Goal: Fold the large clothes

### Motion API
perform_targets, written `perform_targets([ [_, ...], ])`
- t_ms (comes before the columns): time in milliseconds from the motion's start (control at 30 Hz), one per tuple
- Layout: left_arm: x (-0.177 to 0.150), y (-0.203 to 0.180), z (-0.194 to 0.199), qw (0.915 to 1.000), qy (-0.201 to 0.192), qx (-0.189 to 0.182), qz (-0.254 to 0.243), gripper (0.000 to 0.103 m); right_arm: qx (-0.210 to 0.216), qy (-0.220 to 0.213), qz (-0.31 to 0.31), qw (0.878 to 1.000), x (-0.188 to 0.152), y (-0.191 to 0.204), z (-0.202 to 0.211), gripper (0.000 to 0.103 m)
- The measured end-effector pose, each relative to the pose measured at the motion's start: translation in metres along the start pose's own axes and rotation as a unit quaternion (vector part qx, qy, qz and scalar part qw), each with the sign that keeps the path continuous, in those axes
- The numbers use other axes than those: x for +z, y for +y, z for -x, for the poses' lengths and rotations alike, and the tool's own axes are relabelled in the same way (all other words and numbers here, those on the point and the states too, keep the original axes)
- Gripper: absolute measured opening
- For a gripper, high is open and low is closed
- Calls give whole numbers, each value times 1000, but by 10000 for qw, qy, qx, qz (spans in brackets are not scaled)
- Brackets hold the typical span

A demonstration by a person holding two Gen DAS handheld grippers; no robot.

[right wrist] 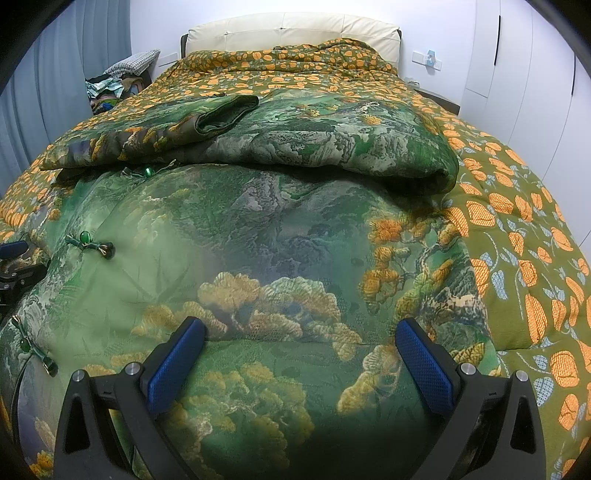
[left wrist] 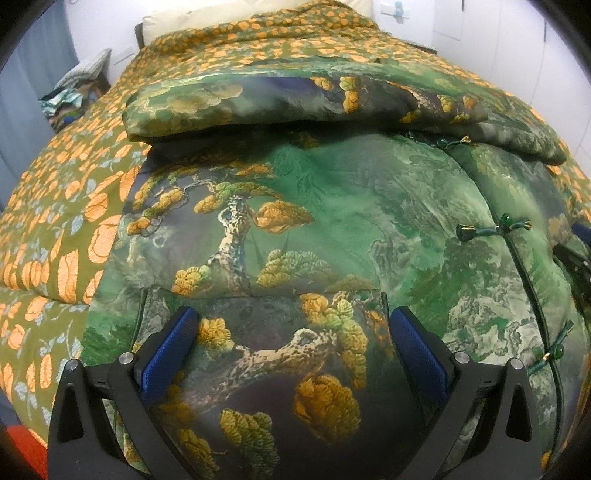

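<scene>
A large padded green jacket printed with pine trees and mountains lies front-up on the bed; it also fills the right wrist view. Green knot buttons run down its front, also seen in the right wrist view. Its sleeves are folded across the top. My left gripper is open just above the lower left front, jaws wide apart. My right gripper is open above the lower right front. Each gripper shows at the edge of the other's view.
The bed is covered by an olive quilt with orange leaves. A cream headboard stands at the far end. A pile of clothes and a pillow sits at the far left. White wardrobe doors line the right.
</scene>
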State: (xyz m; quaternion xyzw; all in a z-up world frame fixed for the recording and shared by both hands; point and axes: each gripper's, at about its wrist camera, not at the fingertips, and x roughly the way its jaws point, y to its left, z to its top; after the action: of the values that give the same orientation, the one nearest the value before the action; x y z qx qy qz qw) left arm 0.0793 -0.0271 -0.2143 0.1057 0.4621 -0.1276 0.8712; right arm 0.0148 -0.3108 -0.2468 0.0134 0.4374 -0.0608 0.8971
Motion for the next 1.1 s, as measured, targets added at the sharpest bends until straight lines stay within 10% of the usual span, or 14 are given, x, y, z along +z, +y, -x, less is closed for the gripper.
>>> perform_targets([
  [1100, -2, -1, 5, 10000, -80, -2, 12, 103, 1, -3, 7, 10000, -1, 0, 0, 102],
])
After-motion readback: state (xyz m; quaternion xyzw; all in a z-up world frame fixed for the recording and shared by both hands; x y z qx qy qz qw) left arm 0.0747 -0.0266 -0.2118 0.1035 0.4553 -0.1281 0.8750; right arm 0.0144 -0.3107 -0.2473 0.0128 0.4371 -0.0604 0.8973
